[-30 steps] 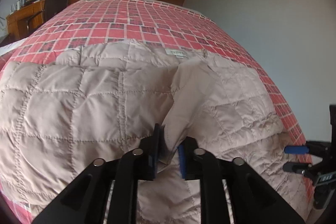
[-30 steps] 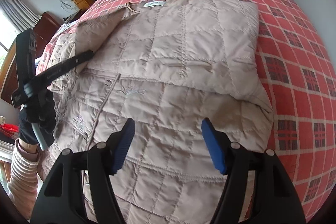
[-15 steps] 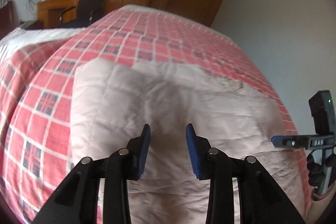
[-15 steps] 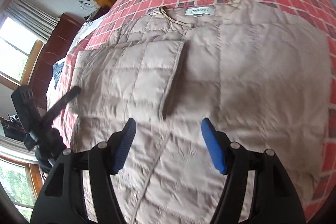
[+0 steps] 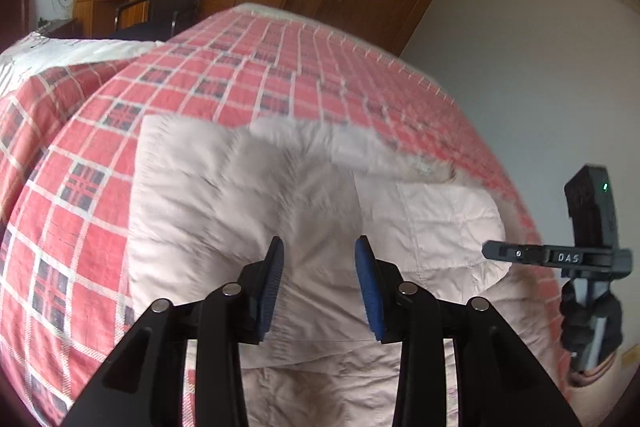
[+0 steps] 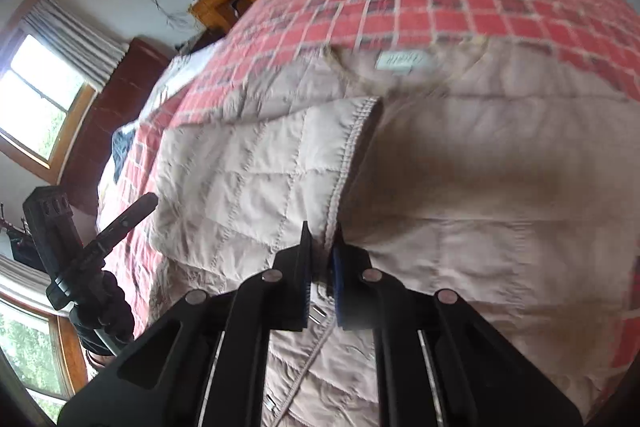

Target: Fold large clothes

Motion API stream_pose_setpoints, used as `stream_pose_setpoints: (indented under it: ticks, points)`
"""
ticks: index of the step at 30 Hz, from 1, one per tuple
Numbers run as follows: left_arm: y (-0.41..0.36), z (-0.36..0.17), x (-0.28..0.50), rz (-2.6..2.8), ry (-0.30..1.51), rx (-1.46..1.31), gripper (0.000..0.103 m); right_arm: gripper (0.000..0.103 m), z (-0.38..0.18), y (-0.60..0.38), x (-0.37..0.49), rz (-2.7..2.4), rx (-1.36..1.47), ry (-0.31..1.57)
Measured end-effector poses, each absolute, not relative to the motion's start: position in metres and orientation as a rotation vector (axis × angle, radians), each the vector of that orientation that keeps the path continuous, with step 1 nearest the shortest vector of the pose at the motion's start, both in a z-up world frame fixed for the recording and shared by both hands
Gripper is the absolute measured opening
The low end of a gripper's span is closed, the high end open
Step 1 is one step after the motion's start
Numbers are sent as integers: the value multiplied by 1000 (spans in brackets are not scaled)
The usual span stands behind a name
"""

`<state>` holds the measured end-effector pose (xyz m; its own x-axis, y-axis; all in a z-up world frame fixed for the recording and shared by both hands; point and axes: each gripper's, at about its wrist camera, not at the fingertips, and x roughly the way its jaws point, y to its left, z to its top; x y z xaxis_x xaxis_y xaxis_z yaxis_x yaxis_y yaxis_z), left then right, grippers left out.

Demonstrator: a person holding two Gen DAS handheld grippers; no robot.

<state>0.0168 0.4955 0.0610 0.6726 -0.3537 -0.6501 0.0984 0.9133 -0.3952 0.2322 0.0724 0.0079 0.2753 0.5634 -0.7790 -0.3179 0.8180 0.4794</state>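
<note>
Your beige quilted jacket (image 6: 460,187) is lying spread on the bed under the red plaid bedspread (image 5: 248,75), collar label toward the far end. Your right claw (image 6: 320,269) is pinching the stitched edge of a folded-over jacket panel, its blue pads nearly together with only fabric between them. Your left claw (image 5: 319,267) is hovering over the jacket with its pads spread wide, gripping nothing. Motion blur is smearing the collar and label text, and the jacket's near hem is disappearing behind both claws' black frames.
</note>
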Motion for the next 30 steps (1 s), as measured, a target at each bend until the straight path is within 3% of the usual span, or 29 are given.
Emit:
stream_pose_setpoints:
  ticks: [9, 17, 22, 26, 30]
  points:
    - [477, 82, 26, -295, 748, -278, 36, 8, 40, -36, 220, 425, 335, 1042]
    - [454, 39, 52, -237, 874, -169, 36, 8, -3, -55, 227, 348, 329, 1115]
    - [457, 20, 62, -206, 928, -152, 30, 12, -41, -43, 229, 331, 297, 1186]
    - [461, 27, 60, -213, 925, -166, 30, 17, -32, -49, 224, 330, 302, 1172]
    - [463, 54, 46, -238, 863, -203, 38, 18, -1, -56, 210, 292, 247, 1077]
